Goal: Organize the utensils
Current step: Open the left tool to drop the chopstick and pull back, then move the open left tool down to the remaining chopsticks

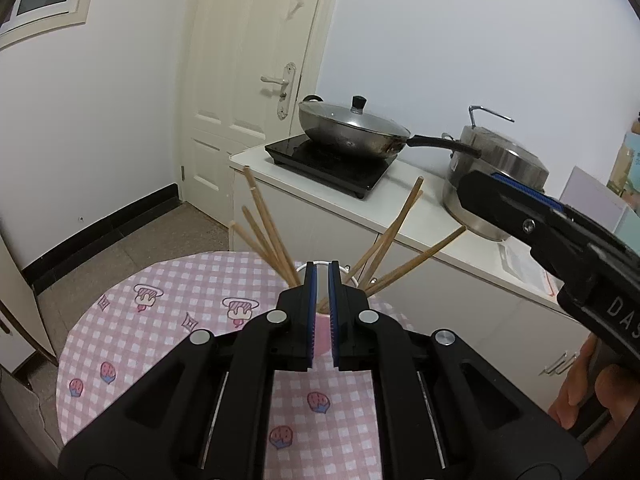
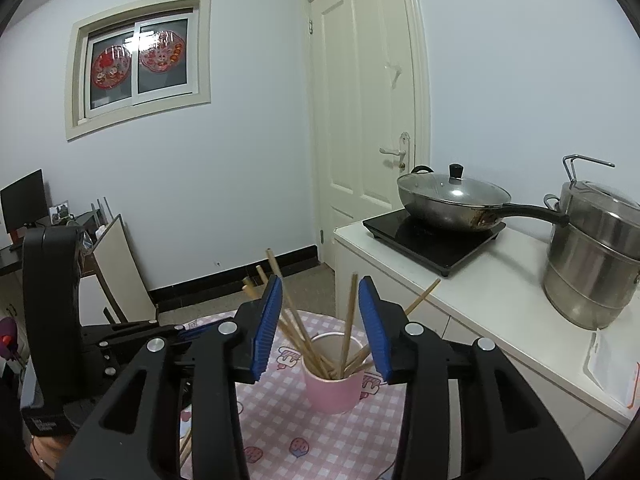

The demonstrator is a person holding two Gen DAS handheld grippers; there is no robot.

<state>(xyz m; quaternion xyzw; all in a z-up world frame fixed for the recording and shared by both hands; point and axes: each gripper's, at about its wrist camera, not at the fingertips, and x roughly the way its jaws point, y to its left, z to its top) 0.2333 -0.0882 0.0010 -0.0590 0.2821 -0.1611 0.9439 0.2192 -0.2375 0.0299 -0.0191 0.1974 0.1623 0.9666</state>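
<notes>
Left tool [image 1: 322,276] sits w/ its blue pads nearly together, only a narrow slit between; they seem to pinch the white rim of the pink cup [image 2: 335,384] right at the tips, prob to steady it so it won't tip as sticks go in, tho the tool body hides most of the cup in that view so can't tell if it truly grips. Right tool [image 2: 320,322] is spread wide w/ nothing between its pads, hanging just above and short of the cup, mouth framing the opening, which looks like it just let go or is lining up for a reach. Straight ahead of it the chopsticks [image 2: 349,320] stand in the cup, tips down, fanned left and right because the mouth is wide and they lean on the rim. A couple more sticks [image 2: 185,450] lie low left under the right tool on the pink checked tabletop [image 2: 280,432], so the job is likely not done. Further off, right of both tools, a white counter [image 2: 500,312] carries a black induction hob [image 2: 432,240] w/ lidded wok [image 2: 452,200] and a steel steamer pot [image 2: 592,264]; a cream door [image 2: 360,120] behind, window [image 2: 138,64] far left
</notes>
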